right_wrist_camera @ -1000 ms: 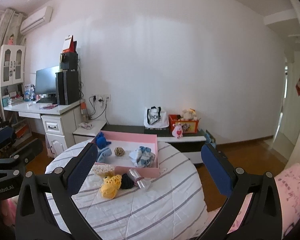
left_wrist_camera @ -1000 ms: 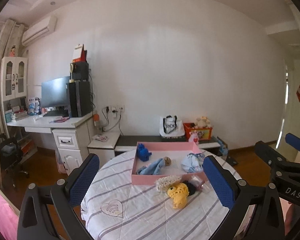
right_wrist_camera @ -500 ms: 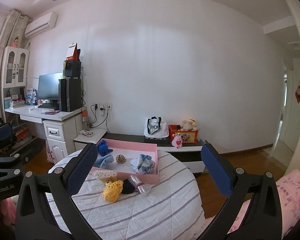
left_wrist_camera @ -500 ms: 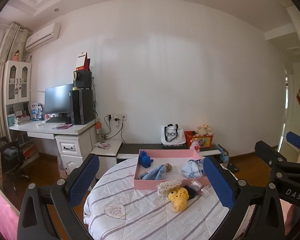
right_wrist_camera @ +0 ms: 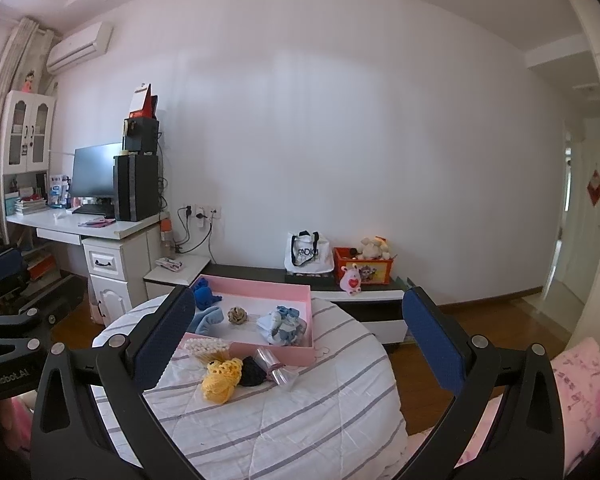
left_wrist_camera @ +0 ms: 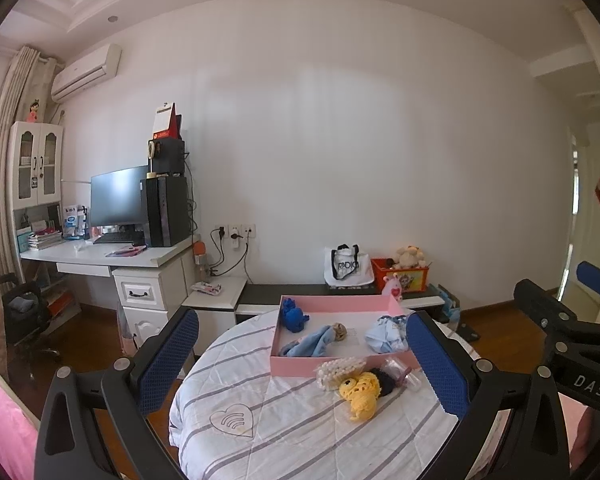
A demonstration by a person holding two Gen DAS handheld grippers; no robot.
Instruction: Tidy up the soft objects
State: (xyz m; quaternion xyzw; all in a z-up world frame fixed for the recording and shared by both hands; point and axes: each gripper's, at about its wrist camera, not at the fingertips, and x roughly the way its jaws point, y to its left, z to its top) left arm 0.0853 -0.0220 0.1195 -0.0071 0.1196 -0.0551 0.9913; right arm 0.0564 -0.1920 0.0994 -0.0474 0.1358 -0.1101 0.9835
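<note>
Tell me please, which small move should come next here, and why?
Probably lower the right gripper toward the yellow knitted piece. Both grippers are open, empty and held back from the table. This piece lies outside the pink tray, on the cloth at its near edge, while other soft things are already inside.

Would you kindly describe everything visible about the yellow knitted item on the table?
The yellow knitted item looks like crocheted yarn, bunched in a soft crumpled heap with a holey, loopy texture. It lies on the striped tablecloth, outside the pink tray and just in front of its near wall. A dark knitted piece presses against one side, and a cream ribbed piece sits close behind it. Neither gripper touches it.
</note>
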